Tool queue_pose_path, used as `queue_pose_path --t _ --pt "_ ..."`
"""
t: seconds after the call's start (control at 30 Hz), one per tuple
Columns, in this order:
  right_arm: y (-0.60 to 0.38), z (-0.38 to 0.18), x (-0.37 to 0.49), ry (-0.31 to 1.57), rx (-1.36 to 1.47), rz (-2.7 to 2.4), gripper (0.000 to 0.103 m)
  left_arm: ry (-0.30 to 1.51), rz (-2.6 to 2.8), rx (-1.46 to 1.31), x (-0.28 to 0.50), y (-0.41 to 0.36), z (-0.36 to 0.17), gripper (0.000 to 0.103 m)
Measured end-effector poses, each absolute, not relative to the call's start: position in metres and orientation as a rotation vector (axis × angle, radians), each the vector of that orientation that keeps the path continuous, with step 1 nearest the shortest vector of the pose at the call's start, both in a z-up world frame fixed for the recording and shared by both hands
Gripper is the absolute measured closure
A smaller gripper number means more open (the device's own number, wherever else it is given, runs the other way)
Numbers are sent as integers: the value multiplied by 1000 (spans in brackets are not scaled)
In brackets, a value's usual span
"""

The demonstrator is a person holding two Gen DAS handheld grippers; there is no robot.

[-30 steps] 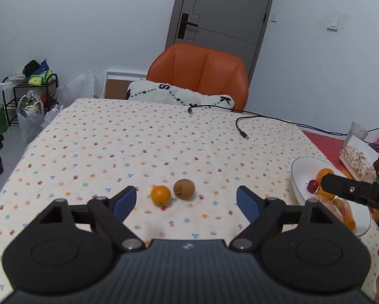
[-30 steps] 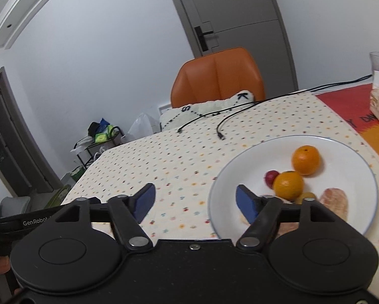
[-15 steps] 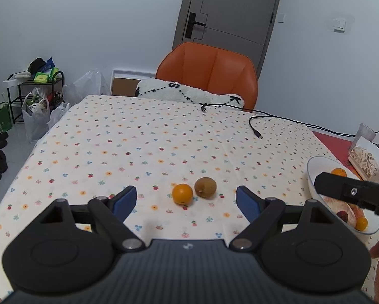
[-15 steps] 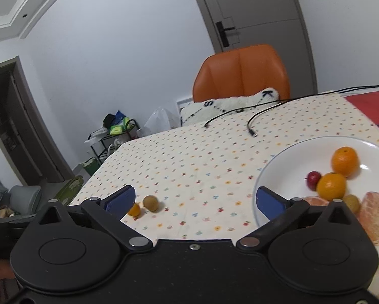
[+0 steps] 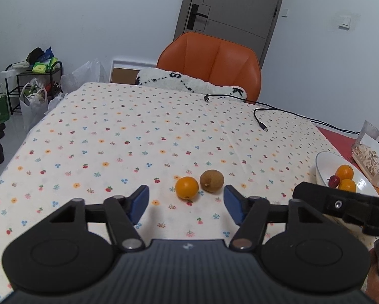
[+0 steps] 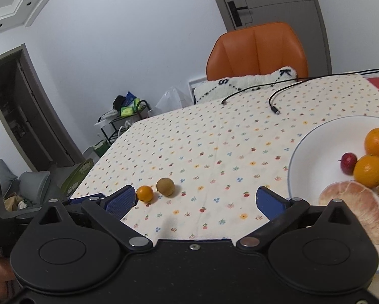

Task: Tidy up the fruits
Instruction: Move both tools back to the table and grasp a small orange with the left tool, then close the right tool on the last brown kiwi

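A small orange (image 5: 186, 188) and a brown kiwi (image 5: 211, 181) lie side by side on the floral tablecloth, just ahead of my open, empty left gripper (image 5: 185, 204). Both also show in the right wrist view, the orange (image 6: 144, 193) and the kiwi (image 6: 165, 187), at the left fingertip of my right gripper (image 6: 193, 201), which is wide open and empty. A white plate (image 6: 313, 139) at the right holds two oranges (image 6: 368, 171), a small red fruit (image 6: 349, 162), a peeled pomelo segment (image 6: 357, 206) and another brown fruit. The plate (image 5: 323, 169) shows at the right in the left wrist view.
Black cables (image 5: 261, 122) lie at the table's far side. An orange chair (image 5: 211, 62) with a white cushion (image 5: 189, 84) stands behind the table. A snack bag (image 5: 369, 157) and a red mat (image 5: 338, 139) sit at the far right. A shelf with bags (image 5: 35, 86) stands left.
My right gripper has opened wider and swung left from over the plate toward the loose orange and kiwi. My left gripper has shifted so both fruits now lie centred between its fingers.
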State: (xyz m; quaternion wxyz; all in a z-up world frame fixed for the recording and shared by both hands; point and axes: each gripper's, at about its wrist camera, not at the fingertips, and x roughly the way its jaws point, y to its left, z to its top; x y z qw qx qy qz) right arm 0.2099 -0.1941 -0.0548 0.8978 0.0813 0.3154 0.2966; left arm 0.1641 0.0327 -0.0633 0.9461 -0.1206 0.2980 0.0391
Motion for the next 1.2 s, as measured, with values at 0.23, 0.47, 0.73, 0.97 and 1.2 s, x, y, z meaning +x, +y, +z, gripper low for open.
queue_pose_path --t 0.23,0.47,0.73,0.97,1.2 --pt "-184 -60 218 673 163 632 8 615 80 -265 173 37 -69 60" --pt "-173 -65 229 692 156 648 26 625 67 -272 184 35 -74 68" --pt "-165 -70 241 721 165 661 38 614 76 -312 187 45 -78 82" --pt "-146 -74 247 738 150 687 44 610 91 -330 185 57 -76 82" --pt "-127 -73 253 744 128 709 48 597 115 -356 180 71 -74 82"
